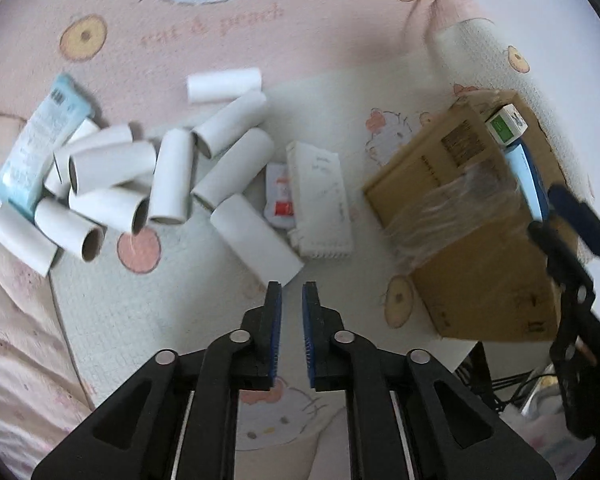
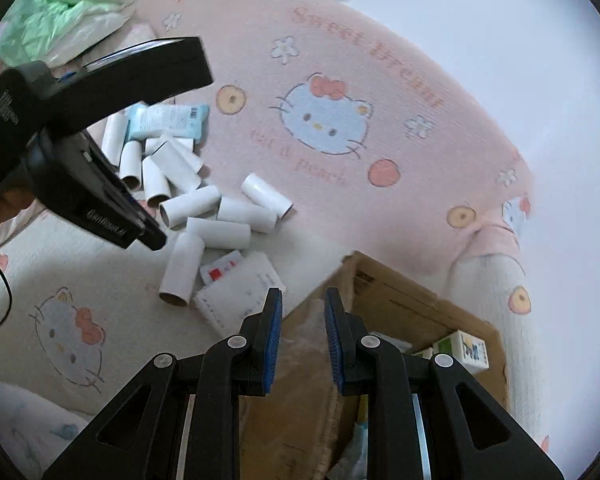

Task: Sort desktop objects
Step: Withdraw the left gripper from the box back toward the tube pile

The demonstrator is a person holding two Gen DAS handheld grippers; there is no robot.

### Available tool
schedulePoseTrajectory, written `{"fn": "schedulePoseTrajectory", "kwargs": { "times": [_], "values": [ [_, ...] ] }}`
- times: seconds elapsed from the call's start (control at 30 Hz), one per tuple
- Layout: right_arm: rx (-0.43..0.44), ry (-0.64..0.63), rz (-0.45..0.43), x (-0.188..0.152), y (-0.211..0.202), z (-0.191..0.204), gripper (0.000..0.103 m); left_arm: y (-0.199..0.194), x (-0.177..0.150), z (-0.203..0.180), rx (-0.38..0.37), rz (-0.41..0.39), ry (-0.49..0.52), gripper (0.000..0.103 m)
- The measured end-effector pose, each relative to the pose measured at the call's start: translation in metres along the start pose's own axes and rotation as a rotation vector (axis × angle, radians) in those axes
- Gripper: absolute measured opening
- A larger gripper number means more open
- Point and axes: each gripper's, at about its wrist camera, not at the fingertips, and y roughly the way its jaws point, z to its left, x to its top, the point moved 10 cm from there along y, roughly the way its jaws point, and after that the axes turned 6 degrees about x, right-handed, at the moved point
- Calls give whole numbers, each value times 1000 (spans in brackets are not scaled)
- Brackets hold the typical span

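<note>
Several white cardboard tubes [image 1: 168, 176] lie in a heap on the pink and cream blanket, also in the right wrist view [image 2: 204, 204]. A blue-white tissue pack [image 1: 36, 148] lies at the heap's left. A white flat box [image 1: 320, 200] and a small red-white packet [image 1: 280, 196] lie beside the tubes. My left gripper [image 1: 292, 296] hovers just in front of the nearest tube [image 1: 256, 236], jaws slightly apart and empty. My right gripper [image 2: 302, 304] is open and empty over the edge of the cardboard box [image 2: 412, 308].
The cardboard box [image 1: 480, 240] stands at the right and holds a green-white carton [image 1: 506, 124] and a blue-white pack [image 1: 526, 180]. The right gripper's body [image 1: 572, 272] reaches over it. Green plastic bags [image 2: 64, 16] lie at the far left.
</note>
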Motion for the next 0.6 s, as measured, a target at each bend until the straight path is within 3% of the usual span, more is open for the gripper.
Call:
{"fn": "schedulePoseTrajectory", "kwargs": {
  "times": [0.17, 0.23, 0.3, 0.4, 0.6],
  "values": [
    [-43, -113, -54, 14, 3, 25, 18, -1, -8, 19, -60, -59, -56, 35],
    [-3, -108, -58, 18, 9, 35, 18, -3, -7, 27, -103, -114, -97, 54],
    [37, -95, -48, 18, 16, 42, 18, -4, -6, 31, -149, -179, -137, 63],
    [83, -70, -38, 19, 28, 52, 18, -5, -4, 35, -229, -267, -210, 63],
    [211, 3, -34, 15, 53, 76, 18, 30, -4, 49, -280, -189, -346, 64]
  ]
}}
